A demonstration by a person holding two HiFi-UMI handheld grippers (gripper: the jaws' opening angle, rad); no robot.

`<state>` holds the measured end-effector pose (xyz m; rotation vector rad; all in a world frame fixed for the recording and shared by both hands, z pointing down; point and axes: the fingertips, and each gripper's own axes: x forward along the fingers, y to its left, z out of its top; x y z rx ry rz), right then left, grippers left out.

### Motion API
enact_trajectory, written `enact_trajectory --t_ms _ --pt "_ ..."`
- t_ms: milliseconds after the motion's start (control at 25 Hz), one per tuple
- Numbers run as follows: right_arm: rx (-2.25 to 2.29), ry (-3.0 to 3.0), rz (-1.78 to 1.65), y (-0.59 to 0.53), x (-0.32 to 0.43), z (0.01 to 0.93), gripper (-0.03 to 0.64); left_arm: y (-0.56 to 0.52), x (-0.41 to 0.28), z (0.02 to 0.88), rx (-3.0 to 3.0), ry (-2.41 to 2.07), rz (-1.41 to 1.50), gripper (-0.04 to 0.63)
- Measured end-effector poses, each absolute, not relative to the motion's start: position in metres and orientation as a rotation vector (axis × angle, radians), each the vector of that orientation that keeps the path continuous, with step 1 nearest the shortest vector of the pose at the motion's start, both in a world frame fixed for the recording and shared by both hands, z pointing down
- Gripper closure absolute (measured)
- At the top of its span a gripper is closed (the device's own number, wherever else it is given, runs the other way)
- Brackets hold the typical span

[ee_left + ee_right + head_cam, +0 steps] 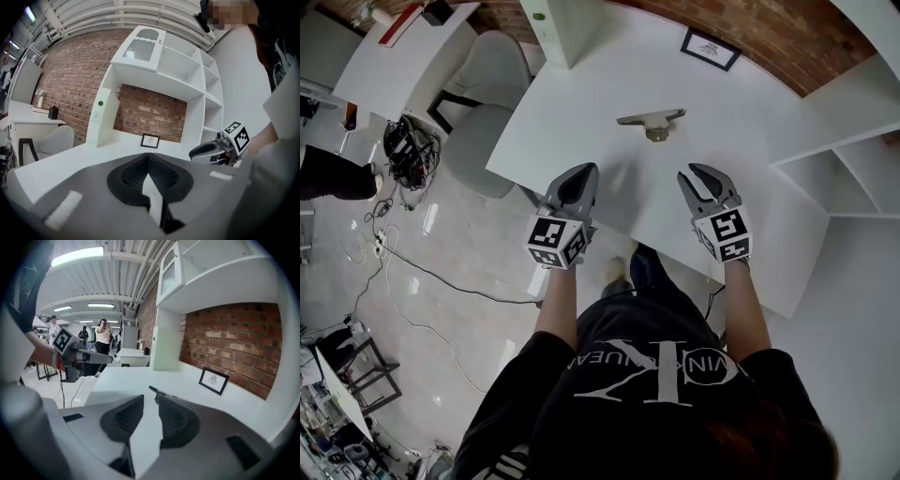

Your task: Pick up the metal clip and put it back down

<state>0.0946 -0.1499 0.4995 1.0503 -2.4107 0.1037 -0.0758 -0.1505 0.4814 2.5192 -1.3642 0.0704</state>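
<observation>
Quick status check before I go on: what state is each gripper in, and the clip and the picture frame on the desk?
left gripper: shut, tips together, nothing held.
right gripper: open, jaws partly apart, nothing between them.
metal clip: lying on the white desk, ahead of both grippers, untouched.
picture frame: standing at the back of the desk by the brick wall.

**Clip mid-table, 2 grippers short of it**

The metal spring clip (652, 121) lies on the white table (581, 103), in front of the small black-framed picture (711, 49) by the red brick wall (769, 37). The left gripper (581, 176) and right gripper (698, 176) hang nearer the person, either side of the clip and apart from it. A grey padded chair (483, 84) stands left of the table, white open shelves (853, 159) right.
</observation>
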Motion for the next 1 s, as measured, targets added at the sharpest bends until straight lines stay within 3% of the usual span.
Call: enact_trajectory --t_ms 1000 --pt "0.721 -2.173 -0.291 -0.236 0.062 0.55 0.551 -0.202 -0.058 0.512 2.432 -1.397 0.112 0.589"
